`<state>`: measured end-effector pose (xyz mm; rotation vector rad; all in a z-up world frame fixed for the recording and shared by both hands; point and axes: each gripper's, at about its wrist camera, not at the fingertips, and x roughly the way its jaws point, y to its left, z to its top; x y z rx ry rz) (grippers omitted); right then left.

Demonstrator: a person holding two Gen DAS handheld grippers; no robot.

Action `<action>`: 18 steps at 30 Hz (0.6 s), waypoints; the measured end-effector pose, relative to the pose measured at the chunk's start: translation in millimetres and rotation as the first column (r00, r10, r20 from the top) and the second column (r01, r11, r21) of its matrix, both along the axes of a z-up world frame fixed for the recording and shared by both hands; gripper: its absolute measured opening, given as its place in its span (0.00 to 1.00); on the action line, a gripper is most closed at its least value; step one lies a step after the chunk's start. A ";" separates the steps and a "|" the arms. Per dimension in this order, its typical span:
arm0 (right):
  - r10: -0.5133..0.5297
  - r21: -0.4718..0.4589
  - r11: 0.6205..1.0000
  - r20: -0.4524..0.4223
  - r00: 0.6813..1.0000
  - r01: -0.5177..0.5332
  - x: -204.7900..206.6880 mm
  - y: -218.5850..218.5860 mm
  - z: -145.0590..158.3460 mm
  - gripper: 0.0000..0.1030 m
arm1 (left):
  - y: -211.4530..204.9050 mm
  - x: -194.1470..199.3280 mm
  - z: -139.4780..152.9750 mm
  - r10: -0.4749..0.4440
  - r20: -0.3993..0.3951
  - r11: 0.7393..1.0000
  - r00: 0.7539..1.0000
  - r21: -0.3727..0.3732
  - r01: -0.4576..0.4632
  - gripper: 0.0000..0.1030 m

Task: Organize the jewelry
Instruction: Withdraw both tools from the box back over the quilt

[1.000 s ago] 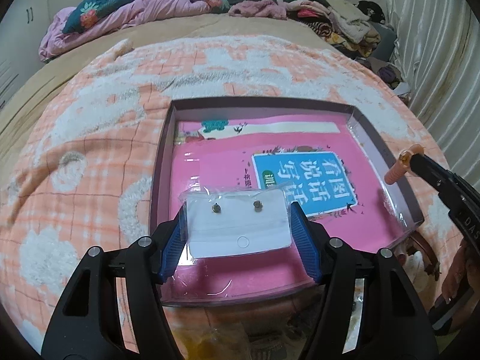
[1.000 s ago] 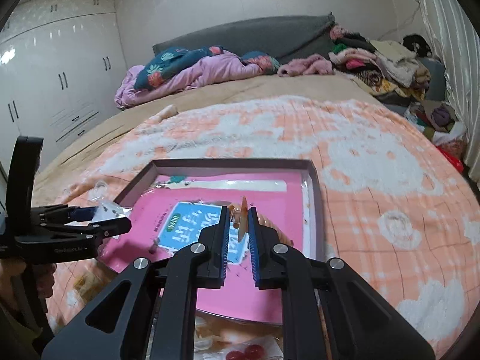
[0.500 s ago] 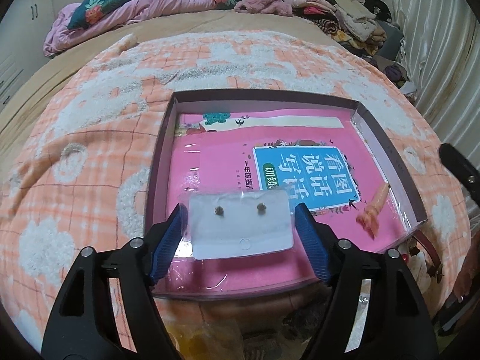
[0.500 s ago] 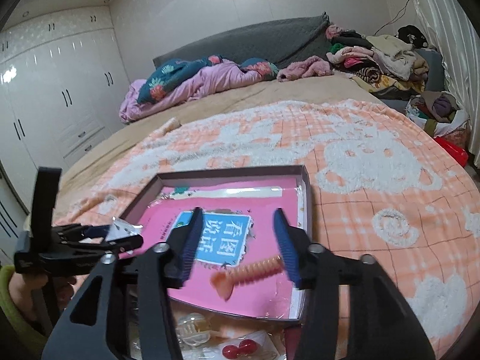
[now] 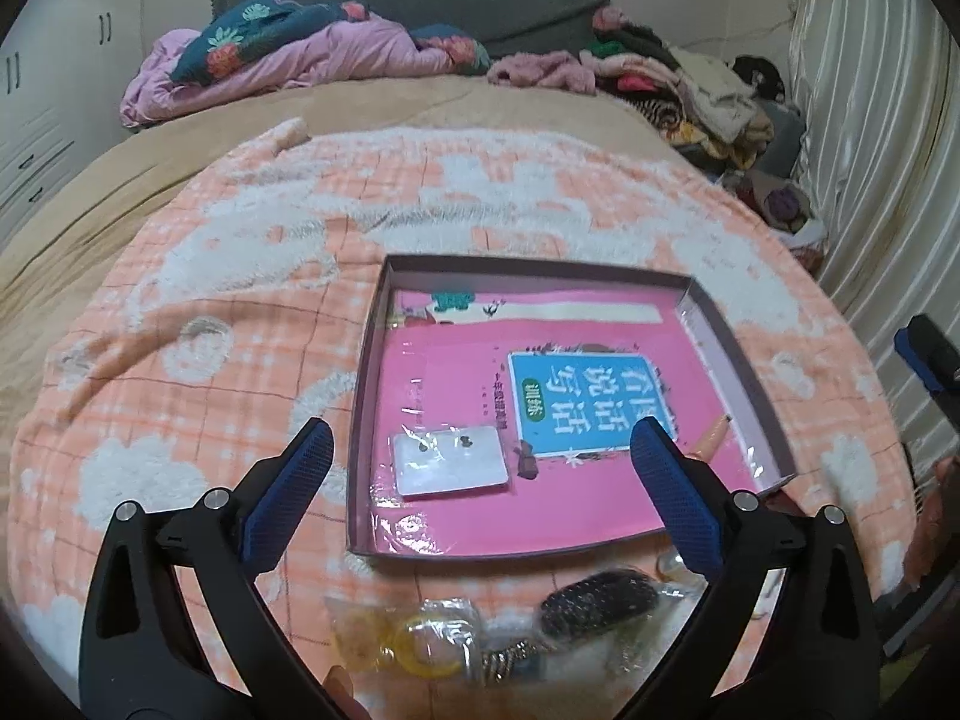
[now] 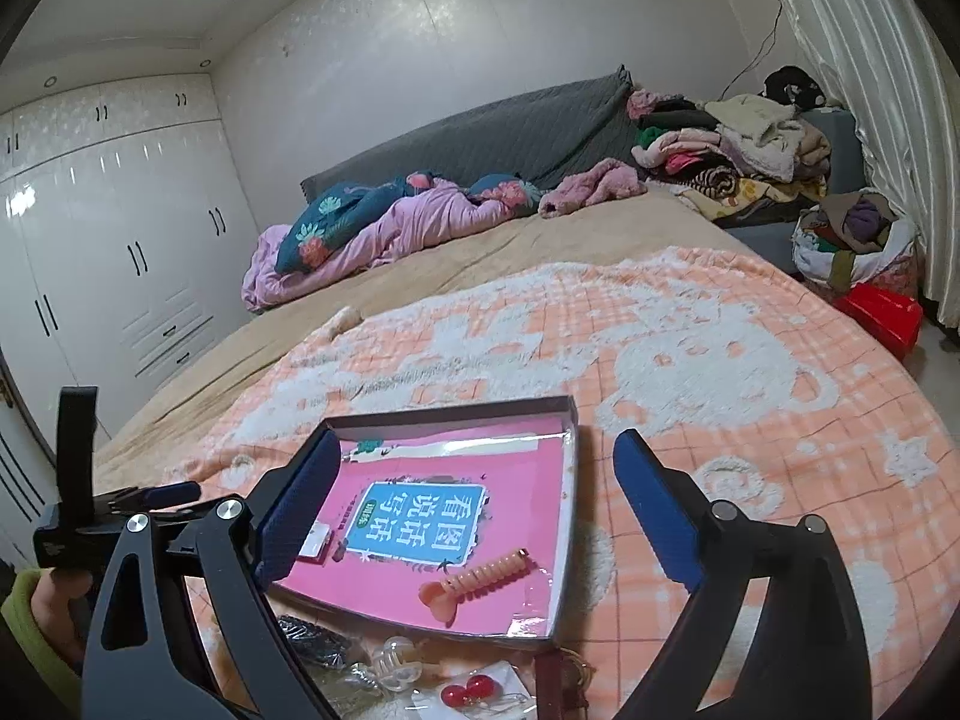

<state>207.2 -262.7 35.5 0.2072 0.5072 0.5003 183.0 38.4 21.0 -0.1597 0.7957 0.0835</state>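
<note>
A shallow purple box (image 5: 744, 372) with a pink lining lies on the orange blanket; it also shows in the right wrist view (image 6: 573, 468). A clear packet with two stud earrings (image 5: 450, 459) lies flat in its near left corner. An orange spiral hair clip (image 6: 480, 576) lies in its near right part. My left gripper (image 5: 480, 492) is open and empty, raised above the box's near edge. My right gripper (image 6: 474, 510) is open and empty, above the box. Loose jewelry lies in front of the box: a black piece (image 5: 597, 603), a yellow ring in a bag (image 5: 420, 645), red beads (image 6: 468, 690).
The orange and white blanket (image 5: 240, 300) covers the near part of a tan bed. Piled bedding (image 6: 390, 222) and clothes (image 6: 732, 150) lie at the far end. White wardrobes (image 6: 90, 240) stand left, a curtain right.
The left gripper opened wider, let the earring packet drop into the box and drew back. The right gripper let go of the orange clip into the box and rose with its fingers wide.
</note>
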 end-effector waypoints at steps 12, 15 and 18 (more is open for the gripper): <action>-0.003 -0.010 1.000 0.055 0.998 0.004 -33.8 -11.0 22.1 0.90 | 6.9 -33.2 31.0 0.019 0.083 0.999 0.996 -0.028 -0.016 0.90; -0.007 -0.013 1.000 0.072 0.997 0.008 -44.8 -14.8 29.3 0.90 | 7.7 -42.0 37.9 0.018 0.102 0.999 0.995 -0.033 -0.015 0.90; -0.013 -0.016 1.000 0.084 0.996 0.014 -51.9 -16.8 35.1 0.90 | 10.4 -51.3 44.2 0.017 0.120 0.999 0.993 -0.034 -0.013 0.90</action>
